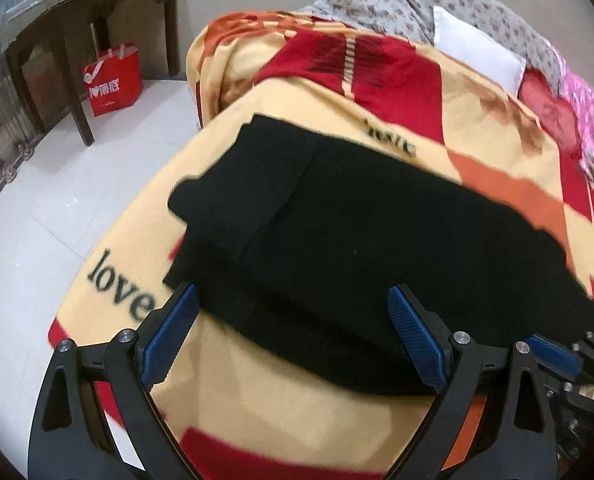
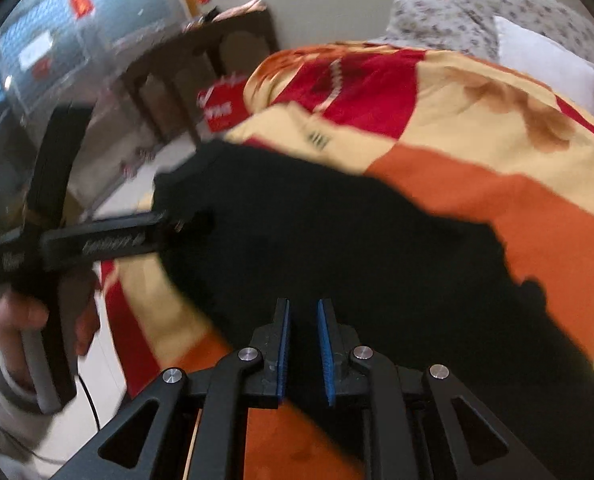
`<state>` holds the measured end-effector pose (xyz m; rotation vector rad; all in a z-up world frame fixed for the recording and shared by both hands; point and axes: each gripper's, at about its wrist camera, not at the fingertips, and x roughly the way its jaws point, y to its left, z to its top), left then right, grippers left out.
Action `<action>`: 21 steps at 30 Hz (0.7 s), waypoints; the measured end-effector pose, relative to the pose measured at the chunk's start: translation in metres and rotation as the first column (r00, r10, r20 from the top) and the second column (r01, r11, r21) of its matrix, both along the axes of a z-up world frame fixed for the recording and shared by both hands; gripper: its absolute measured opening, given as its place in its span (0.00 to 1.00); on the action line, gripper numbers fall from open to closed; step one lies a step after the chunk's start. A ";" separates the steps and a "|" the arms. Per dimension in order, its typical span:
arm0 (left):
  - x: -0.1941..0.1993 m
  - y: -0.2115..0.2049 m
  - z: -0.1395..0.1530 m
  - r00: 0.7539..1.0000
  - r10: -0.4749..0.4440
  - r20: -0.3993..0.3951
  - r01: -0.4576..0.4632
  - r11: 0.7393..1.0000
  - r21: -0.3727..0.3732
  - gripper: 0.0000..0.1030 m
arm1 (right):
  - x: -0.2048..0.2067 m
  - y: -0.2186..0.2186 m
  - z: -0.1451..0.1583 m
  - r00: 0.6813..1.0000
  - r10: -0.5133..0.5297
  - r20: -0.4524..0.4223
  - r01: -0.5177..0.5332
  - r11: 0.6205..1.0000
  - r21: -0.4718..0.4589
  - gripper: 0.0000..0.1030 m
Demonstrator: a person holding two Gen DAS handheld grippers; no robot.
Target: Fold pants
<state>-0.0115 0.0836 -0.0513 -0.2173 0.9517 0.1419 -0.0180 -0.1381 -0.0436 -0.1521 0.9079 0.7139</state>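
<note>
One pair of black pants (image 1: 337, 216) lies on the bed, over a blanket (image 1: 497, 128) of red, yellow and orange squares (the word "love" is printed on it). The left gripper (image 1: 293, 312) hangs above the near edge of the pants, its blue fingers (image 1: 169, 332) wide apart and empty. The right gripper (image 2: 303, 344) is over the pants too, its jaws almost together with a thin gap, and I see no cloth pinched between them. A white pillow (image 1: 477, 52) lies further back. Beside the bed, a red bag (image 1: 113, 80) stands on the floor under a dark table (image 1: 77, 20).
</note>
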 end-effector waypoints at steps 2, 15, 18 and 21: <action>-0.002 0.013 0.002 1.000 0.004 -0.003 -0.004 0.997 -0.080 0.92 | -0.003 -0.003 0.001 1.000 0.016 -0.017 -0.016 1.000 -0.010 0.13; -0.001 0.065 0.025 0.991 0.137 0.007 -0.135 0.985 -0.110 0.92 | -0.006 0.081 0.015 0.969 0.219 0.117 -0.211 0.975 -0.074 0.31; -0.002 0.068 0.026 0.990 0.144 0.010 -0.142 0.982 -0.126 0.92 | 0.005 0.106 0.001 0.961 0.246 0.124 -0.229 0.964 -0.138 0.31; -0.002 0.071 0.030 0.989 0.148 0.020 -0.144 0.982 -0.124 0.92 | 0.023 0.107 -0.003 0.970 0.225 0.090 -0.222 0.974 -0.040 0.24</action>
